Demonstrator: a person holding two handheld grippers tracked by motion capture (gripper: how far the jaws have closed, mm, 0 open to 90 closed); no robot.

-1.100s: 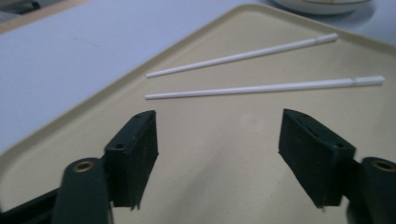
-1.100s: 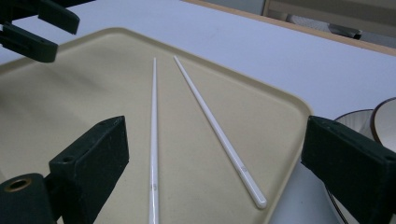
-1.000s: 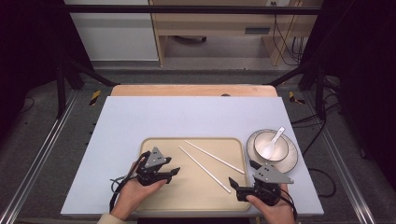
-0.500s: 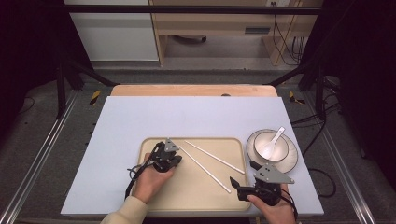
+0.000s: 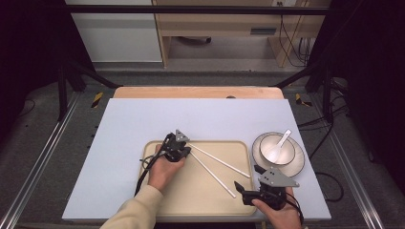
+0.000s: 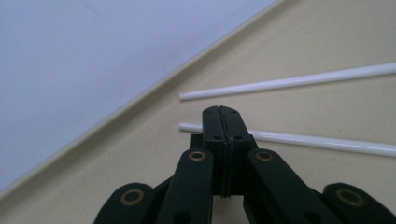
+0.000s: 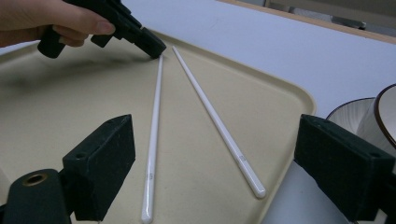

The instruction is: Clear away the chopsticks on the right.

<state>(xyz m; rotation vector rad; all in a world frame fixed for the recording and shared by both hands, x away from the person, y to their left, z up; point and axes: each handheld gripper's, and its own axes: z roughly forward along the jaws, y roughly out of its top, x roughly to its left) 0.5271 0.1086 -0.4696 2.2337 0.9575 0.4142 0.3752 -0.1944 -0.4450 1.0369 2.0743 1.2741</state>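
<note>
Two white chopsticks (image 5: 217,168) lay on the tan tray (image 5: 200,202), and one spoon (image 5: 279,145) sat in one bowl (image 5: 273,148) on a plate (image 5: 294,164) just beside it. The left gripper (image 5: 184,151) had just closed, its jaws pressed together over one chopstick's tip without holding it. The right gripper (image 5: 244,190) hovered at the tray's near corner, jaws wide apart.

I'm seeing two white chopsticks (image 5: 212,174) (image 5: 219,160) lying flat on the tray (image 5: 191,200), lower centre of the high frame, splaying apart toward the lower right, their upper-left tips nearly meeting at the tray's top edge.
</note>
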